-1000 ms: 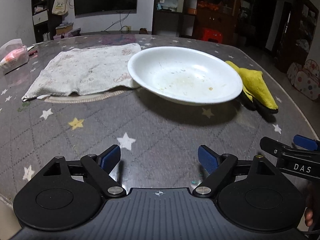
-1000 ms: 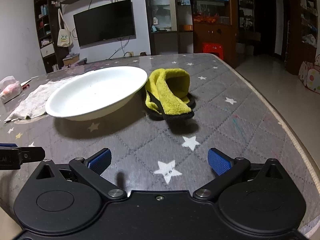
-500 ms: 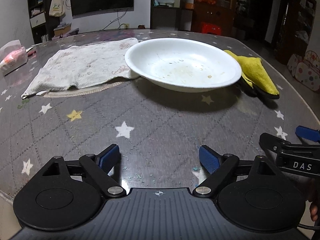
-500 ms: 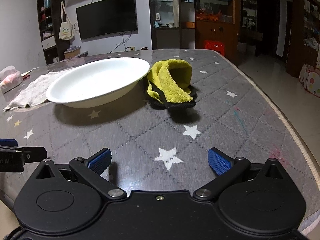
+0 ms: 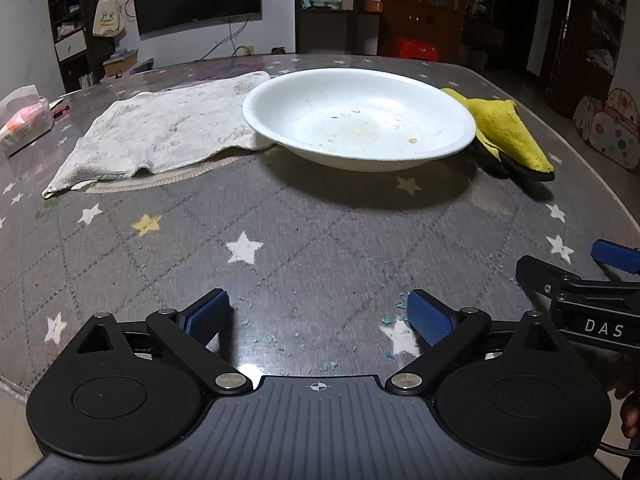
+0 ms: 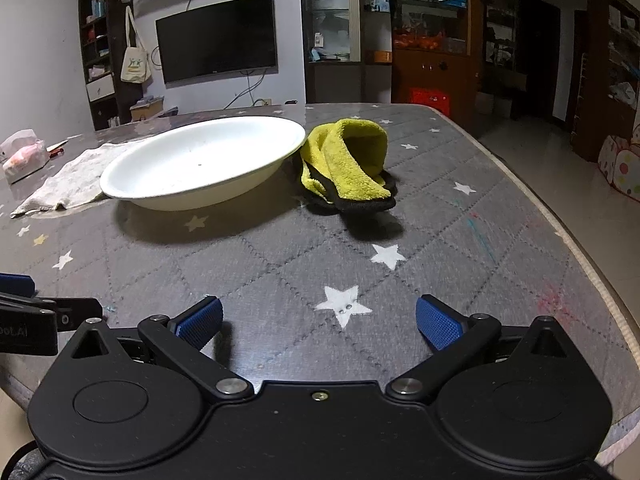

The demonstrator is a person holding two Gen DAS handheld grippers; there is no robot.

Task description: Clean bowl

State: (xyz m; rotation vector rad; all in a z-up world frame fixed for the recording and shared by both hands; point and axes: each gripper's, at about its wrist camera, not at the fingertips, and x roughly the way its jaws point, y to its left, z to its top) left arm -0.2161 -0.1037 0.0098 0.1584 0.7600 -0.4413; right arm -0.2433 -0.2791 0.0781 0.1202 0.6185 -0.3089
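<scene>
A wide white bowl [image 5: 360, 118] [image 6: 202, 160] with small food stains inside sits mid-table. A folded yellow cloth with a black edge [image 5: 510, 134] [image 6: 348, 164] lies against its right side. My left gripper [image 5: 320, 314] hovers over the near table, well short of the bowl; its jaws are opening and nothing is between them. My right gripper [image 6: 318, 320] stands open and empty, nearer the yellow cloth. Each gripper shows at the edge of the other's view.
A stained whitish towel [image 5: 160, 132] [image 6: 68, 180] lies left of the bowl, its edge under the rim. A tissue pack [image 5: 24, 120] sits at the far left. Small blue-green crumbs [image 5: 320, 344] dot the table. The table's right edge [image 6: 560, 220] drops to the floor.
The left gripper's jaws have spread a little wider. Both views have tipped slightly, so the bowl and cloths sit lower in the frame; nothing on the table has moved.
</scene>
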